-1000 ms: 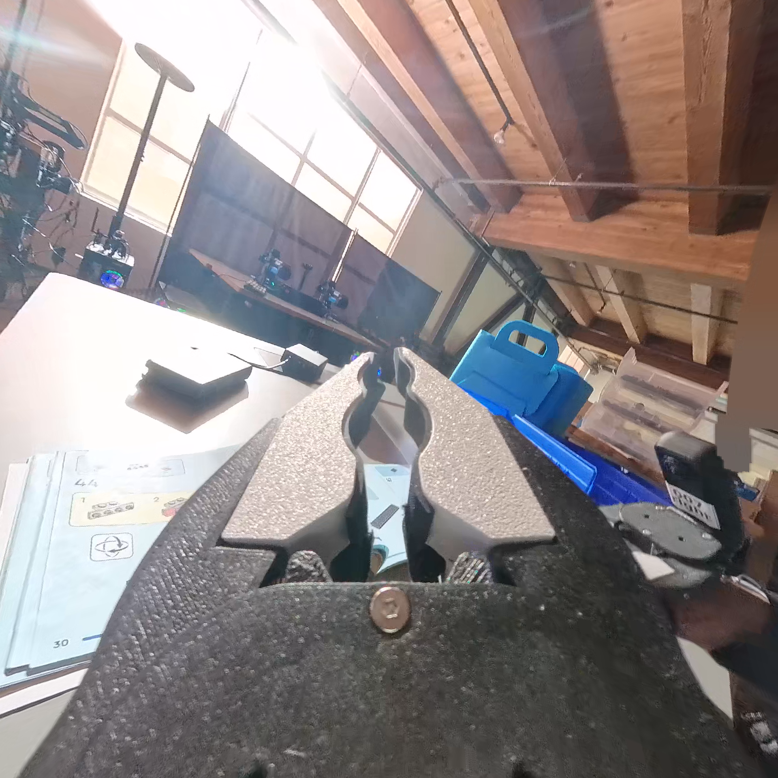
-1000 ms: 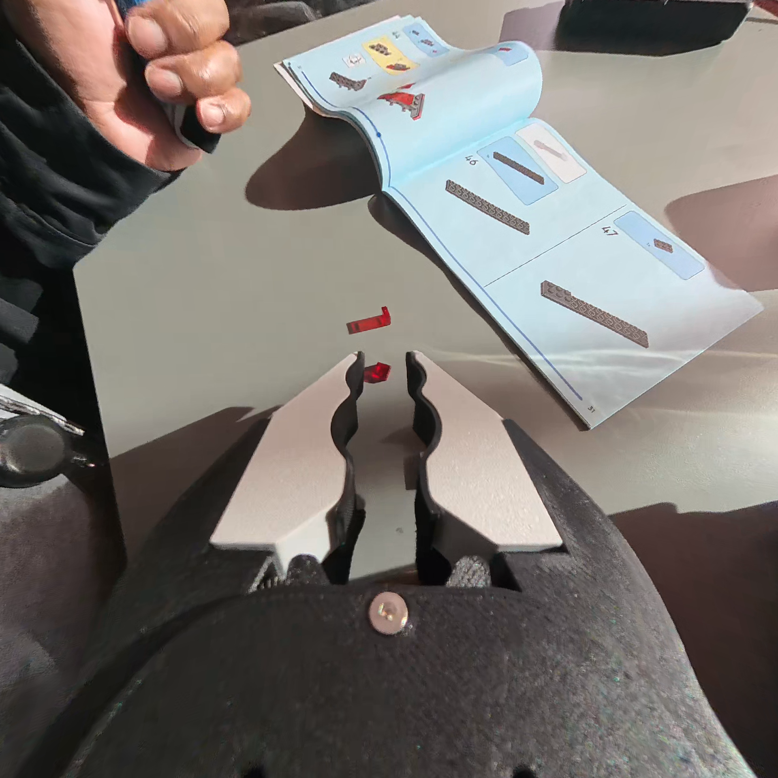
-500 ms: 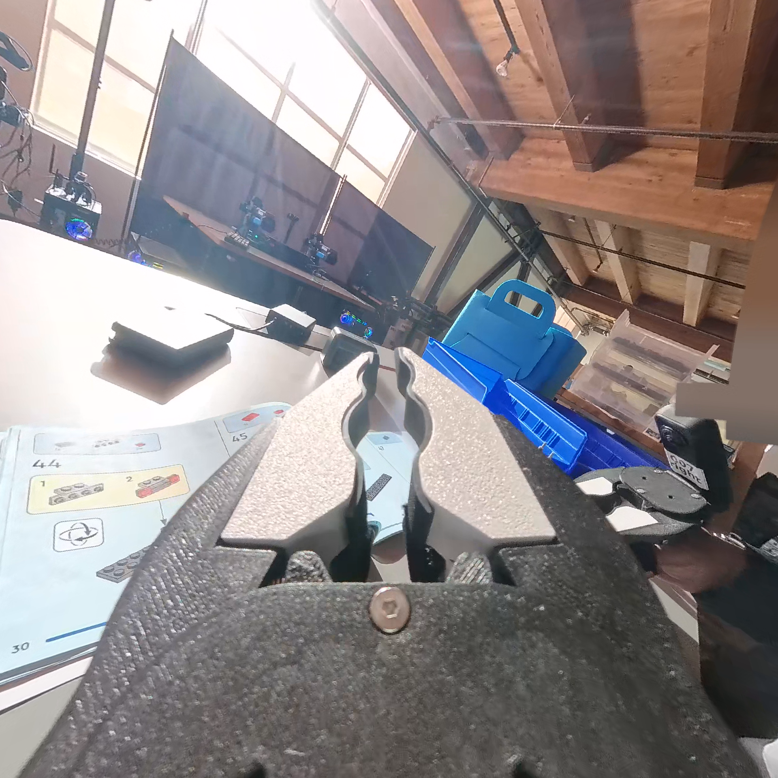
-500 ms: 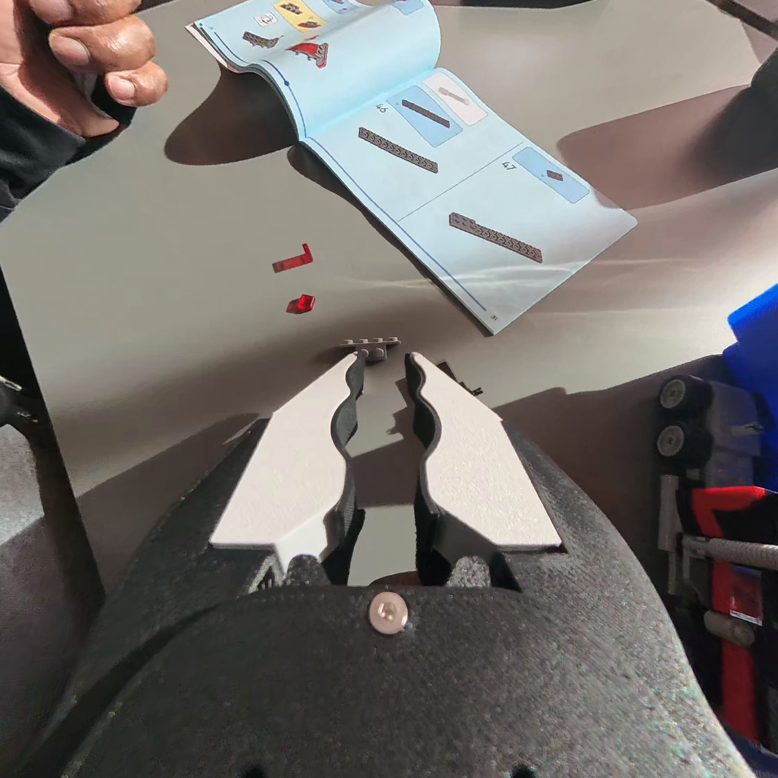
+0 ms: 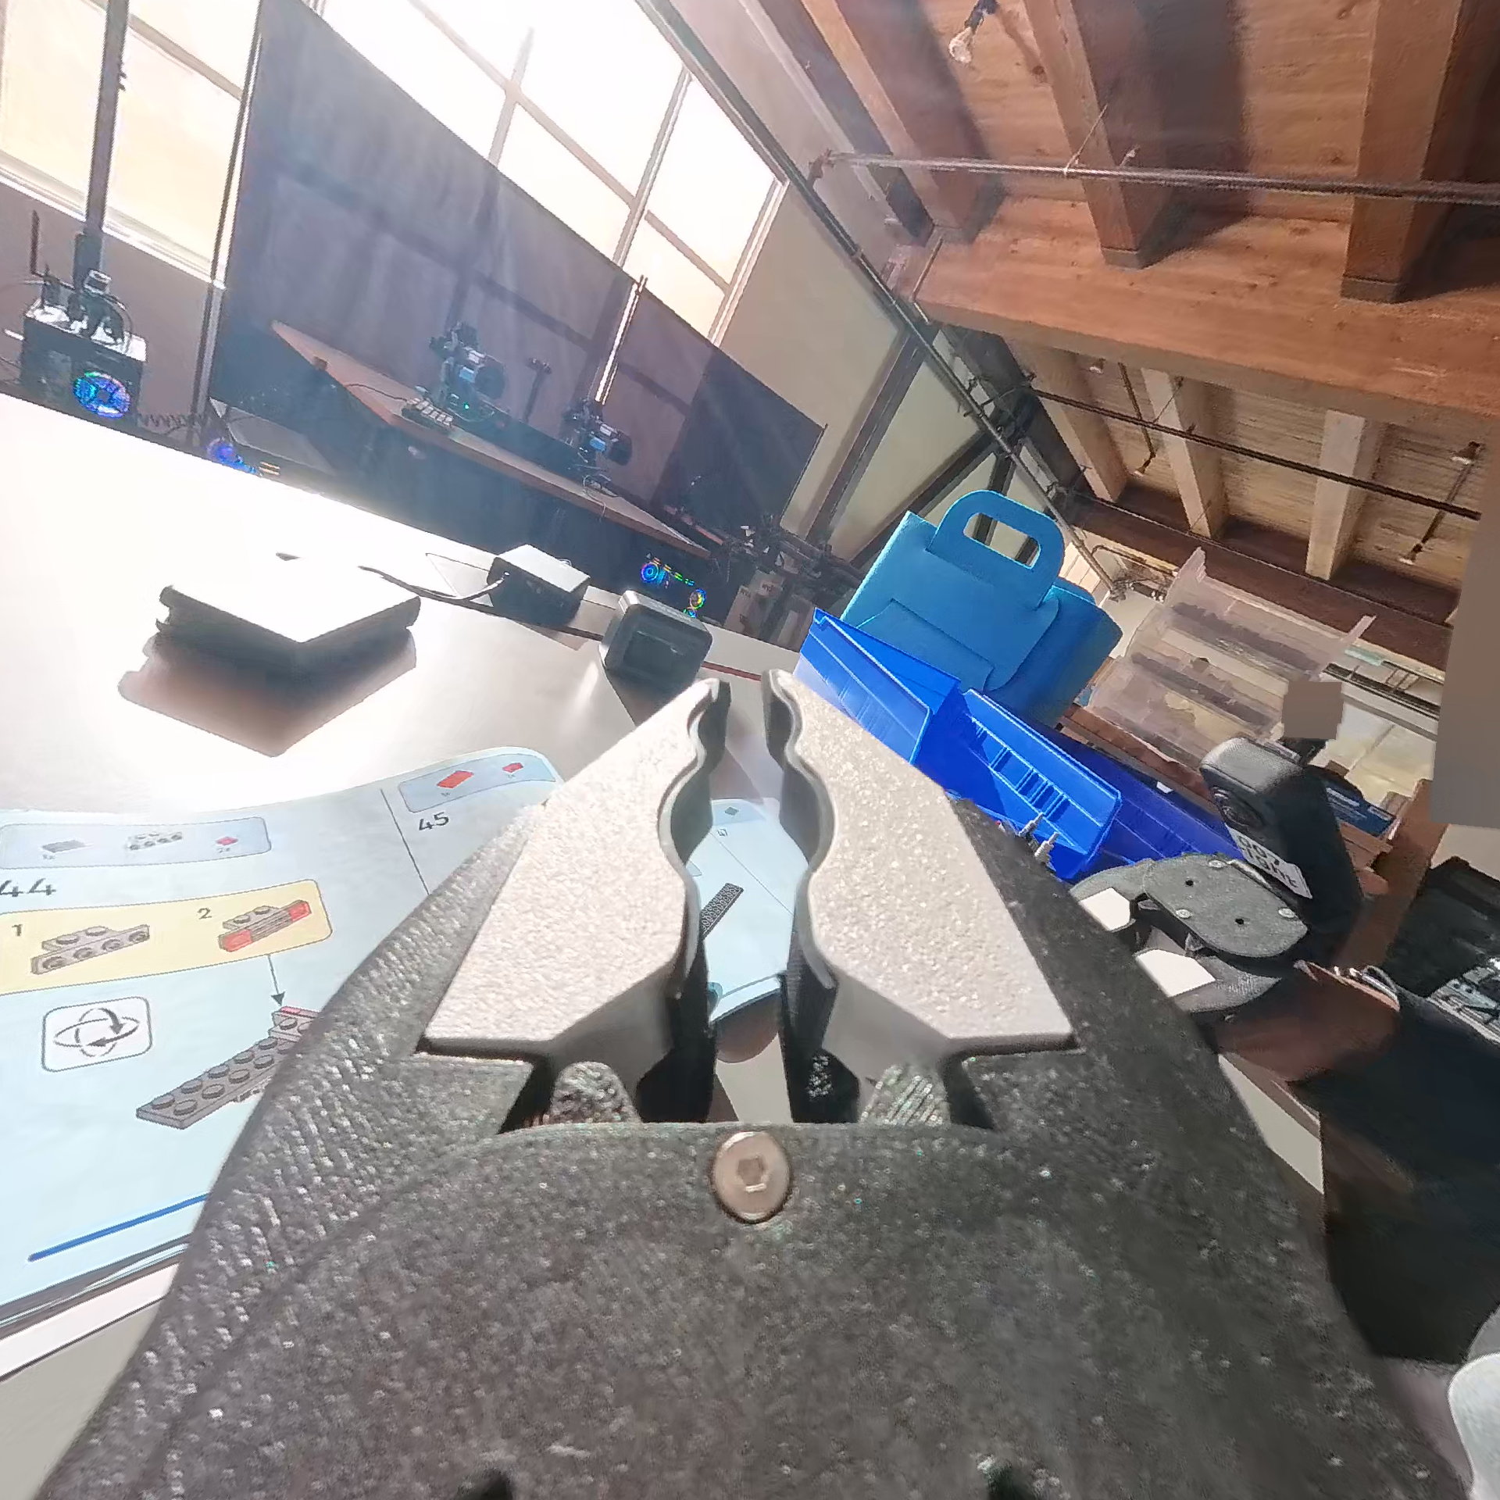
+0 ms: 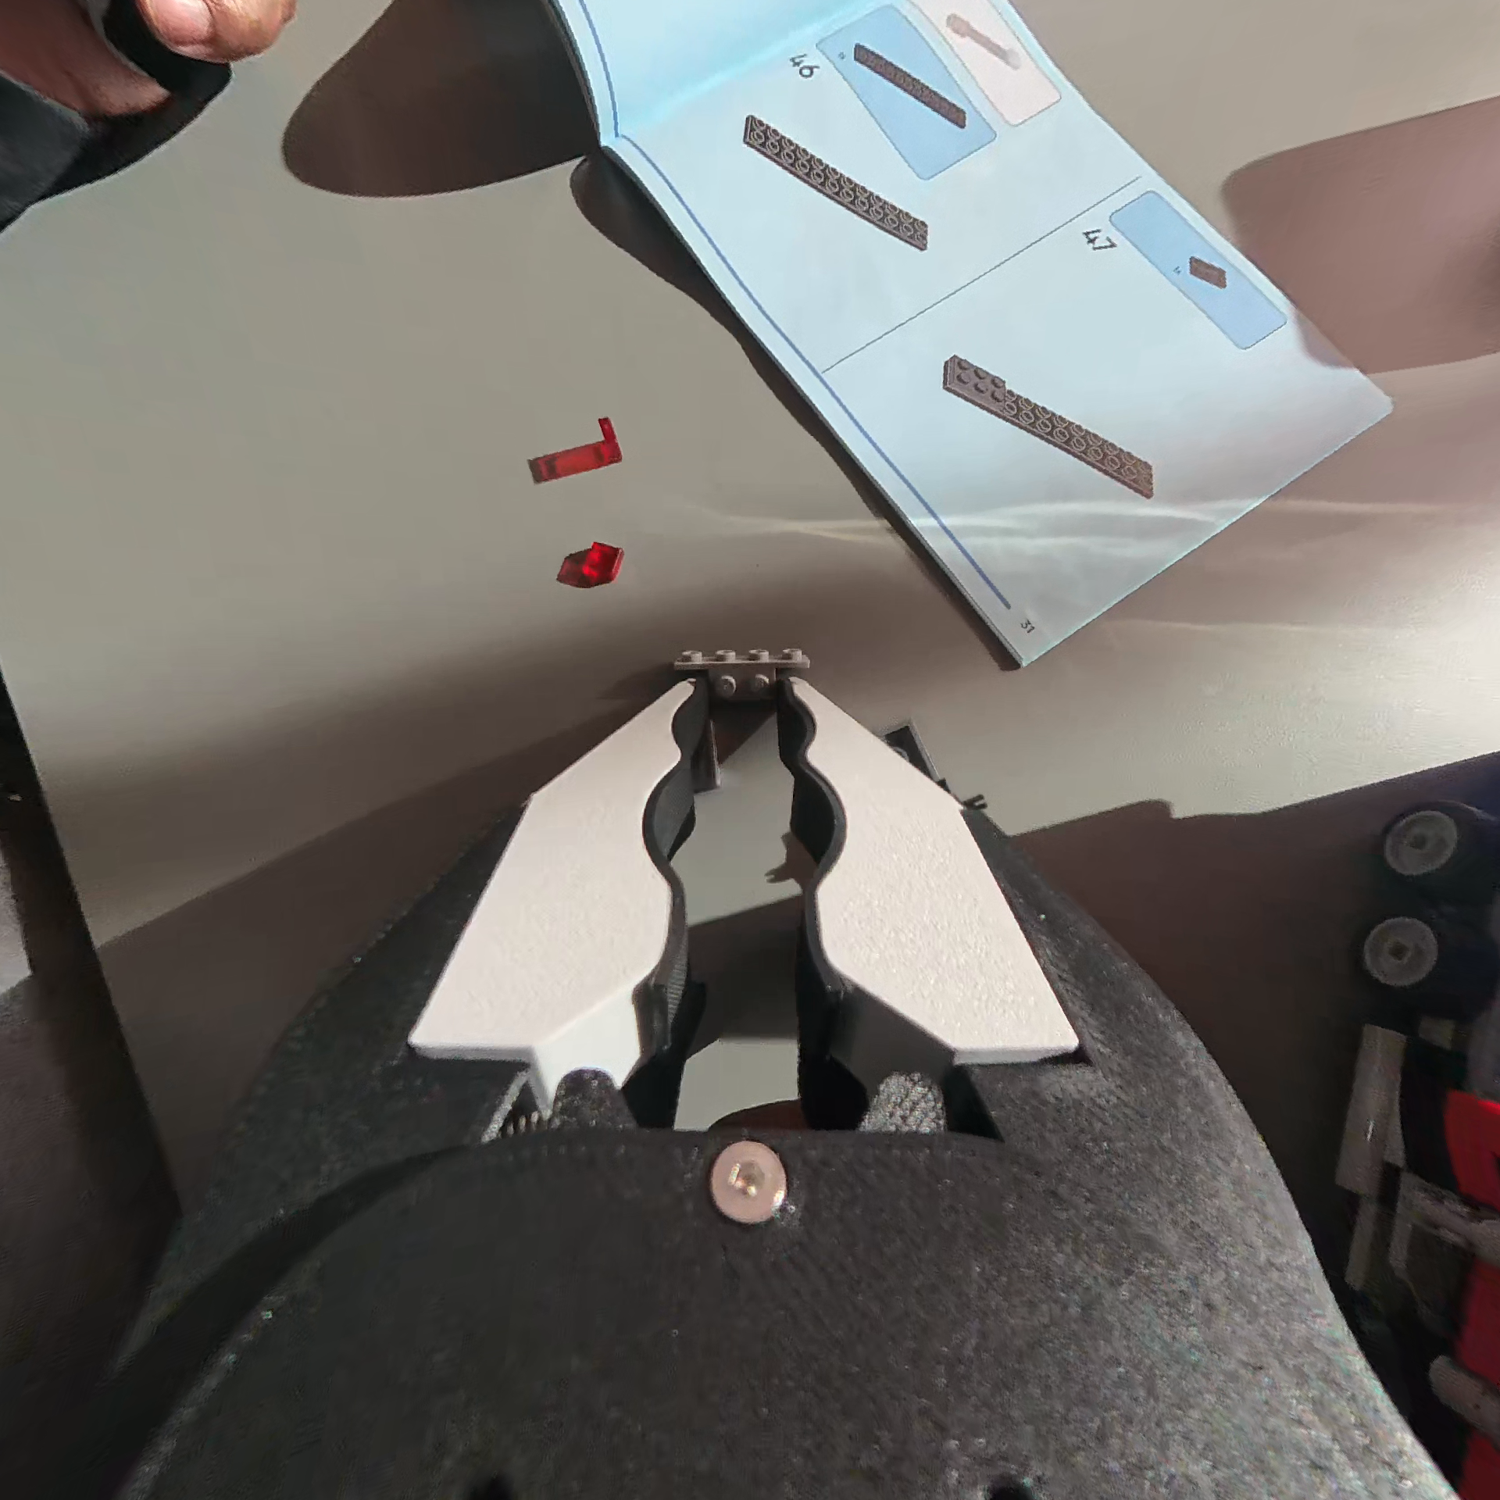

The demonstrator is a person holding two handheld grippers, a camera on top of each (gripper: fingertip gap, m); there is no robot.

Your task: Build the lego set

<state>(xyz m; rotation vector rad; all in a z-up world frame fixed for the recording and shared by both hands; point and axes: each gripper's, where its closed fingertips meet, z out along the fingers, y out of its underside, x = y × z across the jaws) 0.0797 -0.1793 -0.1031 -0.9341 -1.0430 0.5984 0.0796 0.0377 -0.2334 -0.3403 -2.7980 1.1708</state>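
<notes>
Since a second ago the left tongs (image 5: 740,700) have tipped down over the open light-blue instruction booklet (image 5: 162,933), tips slightly parted, gripping nothing. The right tongs (image 6: 740,690) have drawn back from the red pieces (image 6: 591,563); they now sit released, tips either side of a small grey studded lego plate (image 6: 742,667) on the grey bench (image 6: 284,406).

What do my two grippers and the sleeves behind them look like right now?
Both the left gripper and the right gripper have pale grey wedge fingers with wavy black inner pads, on a textured black body with one silver screw. The dark sleeve covers the wrist.
</notes>
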